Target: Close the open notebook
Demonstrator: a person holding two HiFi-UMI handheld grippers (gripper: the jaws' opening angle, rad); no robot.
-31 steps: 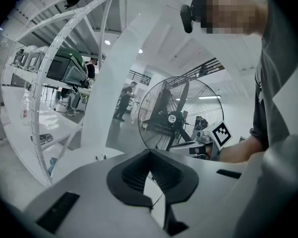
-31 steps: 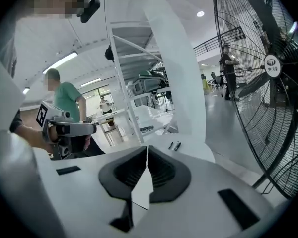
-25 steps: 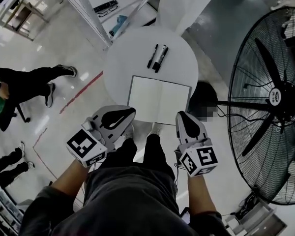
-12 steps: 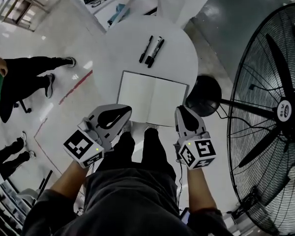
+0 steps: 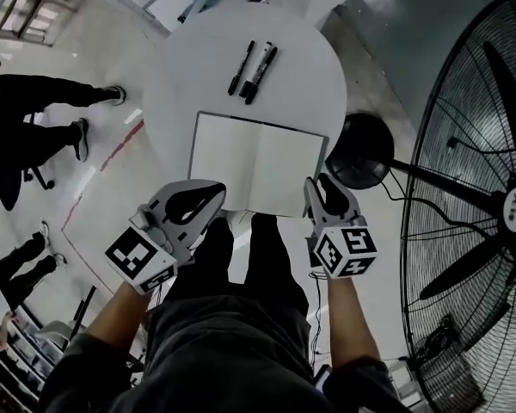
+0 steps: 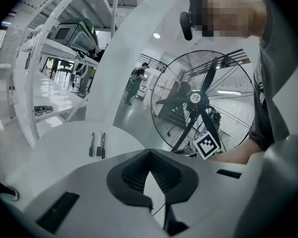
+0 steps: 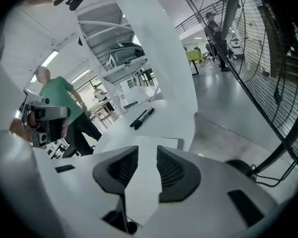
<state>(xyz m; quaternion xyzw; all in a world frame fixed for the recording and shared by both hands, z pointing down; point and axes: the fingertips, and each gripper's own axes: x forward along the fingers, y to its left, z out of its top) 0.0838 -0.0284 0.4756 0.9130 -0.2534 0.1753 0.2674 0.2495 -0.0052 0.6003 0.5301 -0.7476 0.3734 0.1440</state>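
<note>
On the round table (image 5: 314, 76), the notebook (image 5: 258, 163) lies open near two markers (image 5: 259, 64).

open notebook (image 5: 258, 163), flat on white table (image 5: 314, 67)

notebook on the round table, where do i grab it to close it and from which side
Take the notebook by its right page's outer edge, coming from the near right. It lies flat and open, its spine running away from you, and that edge sits nearest the right gripper, whose jaws have just been opening with nothing between them. Probably slide one jaw under it.
</note>
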